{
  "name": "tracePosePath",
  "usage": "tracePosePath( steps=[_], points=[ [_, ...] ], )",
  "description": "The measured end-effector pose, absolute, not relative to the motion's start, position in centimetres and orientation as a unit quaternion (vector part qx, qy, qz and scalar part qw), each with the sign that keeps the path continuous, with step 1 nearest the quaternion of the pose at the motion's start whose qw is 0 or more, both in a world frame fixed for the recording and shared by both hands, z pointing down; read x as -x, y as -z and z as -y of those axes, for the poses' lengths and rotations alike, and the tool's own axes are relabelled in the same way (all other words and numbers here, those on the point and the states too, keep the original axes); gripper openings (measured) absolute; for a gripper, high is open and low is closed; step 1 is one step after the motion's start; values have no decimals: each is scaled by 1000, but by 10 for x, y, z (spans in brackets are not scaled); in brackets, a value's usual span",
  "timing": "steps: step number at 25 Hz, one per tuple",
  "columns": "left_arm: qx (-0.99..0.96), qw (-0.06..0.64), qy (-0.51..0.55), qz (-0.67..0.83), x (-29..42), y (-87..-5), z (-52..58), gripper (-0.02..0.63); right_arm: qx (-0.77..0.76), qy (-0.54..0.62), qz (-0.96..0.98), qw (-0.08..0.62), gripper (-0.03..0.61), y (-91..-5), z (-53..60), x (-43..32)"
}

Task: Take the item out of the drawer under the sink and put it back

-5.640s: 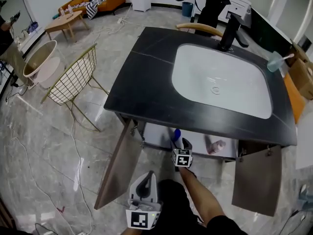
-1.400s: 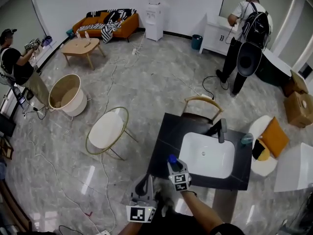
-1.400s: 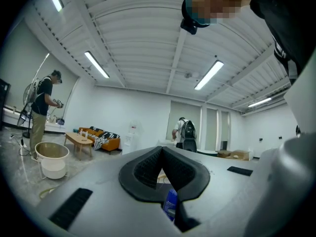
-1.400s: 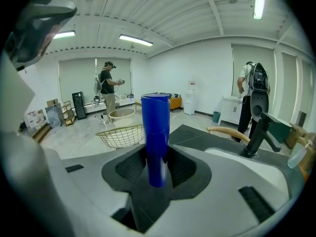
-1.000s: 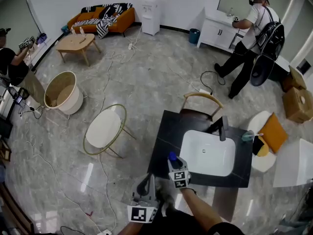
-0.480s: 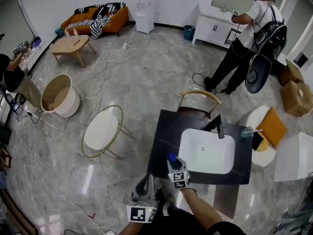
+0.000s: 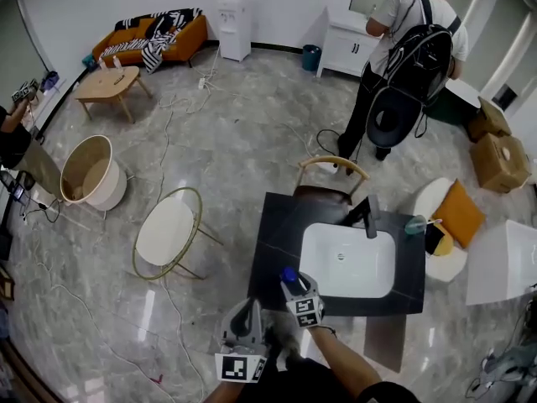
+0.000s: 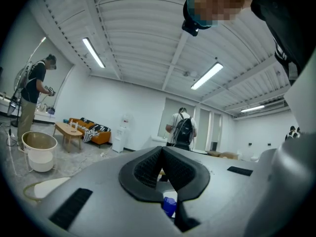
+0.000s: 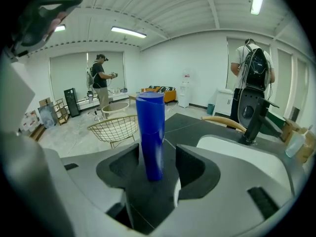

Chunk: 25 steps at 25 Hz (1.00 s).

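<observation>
right gripper (image 9: 158, 168) had just been opening, jaws apart around the upright blue bottle (image 9: 150, 132) on the dark countertop (image 7: 273, 233) by the sink (image 7: 348, 263), left gripper (image 8: 162, 169) pinched together, empty; taking out looked done, returning it to the drawer remained.

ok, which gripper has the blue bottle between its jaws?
The right gripper: its jaws have just been opening and flank the upright blue bottle without touching. The left gripper has its jaws together, empty.

The bottle (image 9: 150, 132) is blue, the vanity top (image 7: 277, 229) black, its basin (image 7: 348, 263) white. The floor (image 7: 243, 116) is grey-veined marble. The orange sofa (image 7: 195, 25) carries a black-and-white striped throw (image 7: 158, 36).
</observation>
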<state>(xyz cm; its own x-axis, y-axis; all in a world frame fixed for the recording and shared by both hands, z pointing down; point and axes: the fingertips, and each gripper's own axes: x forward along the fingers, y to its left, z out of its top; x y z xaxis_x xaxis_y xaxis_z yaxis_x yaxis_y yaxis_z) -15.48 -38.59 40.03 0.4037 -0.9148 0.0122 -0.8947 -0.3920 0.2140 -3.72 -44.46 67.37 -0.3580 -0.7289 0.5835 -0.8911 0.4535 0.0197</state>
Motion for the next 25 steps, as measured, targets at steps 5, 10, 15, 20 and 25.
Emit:
tracePosePath(
  steps=[5, 10, 15, 20, 25],
  points=[
    [-840, 82, 57, 533, 148, -400, 397, 11, -502, -138, 817, 249, 235, -647, 427, 19],
    [-851, 73, 58, 516, 123, -391, 401, 11, -501, -157, 820, 227, 224, -614, 396, -12],
    [-861, 74, 61, 500, 95, -376, 392, 11, -571, -178, 782, 175, 51, -565, 388, -67],
    [-869, 61, 48, 489, 65, -366, 379, 11, -623, -147, 754, 145, 12, -513, 371, -115],
    [-872, 56, 51, 484, 44, -359, 357, 11, -659, -127, 736, 93, 11, -463, 334, -146]
  ],
)
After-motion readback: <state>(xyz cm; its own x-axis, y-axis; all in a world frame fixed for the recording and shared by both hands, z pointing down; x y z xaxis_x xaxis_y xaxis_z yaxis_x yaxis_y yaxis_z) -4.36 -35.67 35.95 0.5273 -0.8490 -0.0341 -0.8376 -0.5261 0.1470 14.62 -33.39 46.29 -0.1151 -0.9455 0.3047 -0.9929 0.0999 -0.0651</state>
